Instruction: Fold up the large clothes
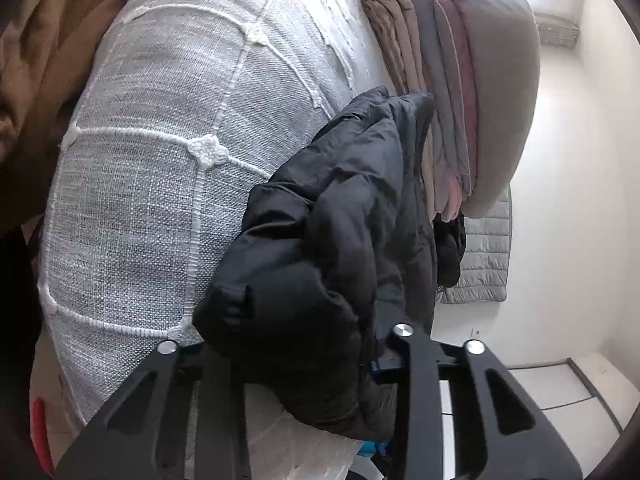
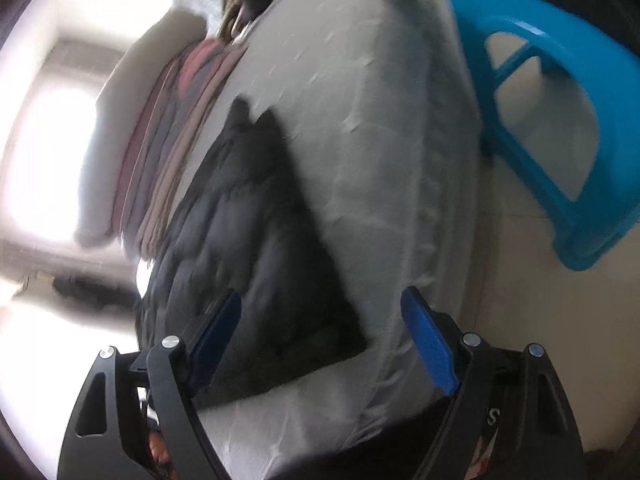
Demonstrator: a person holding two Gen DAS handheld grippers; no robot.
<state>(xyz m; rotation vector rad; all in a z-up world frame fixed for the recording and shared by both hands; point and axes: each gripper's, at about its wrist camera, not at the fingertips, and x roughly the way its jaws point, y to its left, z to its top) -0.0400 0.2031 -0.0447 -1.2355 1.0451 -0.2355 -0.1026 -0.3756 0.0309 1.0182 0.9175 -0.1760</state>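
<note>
A black puffer jacket [image 1: 340,208] lies bunched on the grey woven bed cover [image 1: 168,152]. My left gripper [image 1: 316,364] is shut on a thick fold of the jacket, which hides the fingertips. In the right wrist view the same jacket [image 2: 256,248] lies flatter on the bed [image 2: 360,120]. My right gripper [image 2: 320,340] is open and empty, hovering just over the jacket's near edge, its blue pads [image 2: 430,344] wide apart. This view is blurred by motion.
A stack of folded clothes [image 1: 452,92] sits beyond the jacket, topped by a grey cushion [image 1: 500,80]. A brown garment [image 1: 44,52] lies at the far left. A blue plastic stool [image 2: 552,120] stands beside the bed. A grey quilted item [image 1: 484,260] hangs by the wall.
</note>
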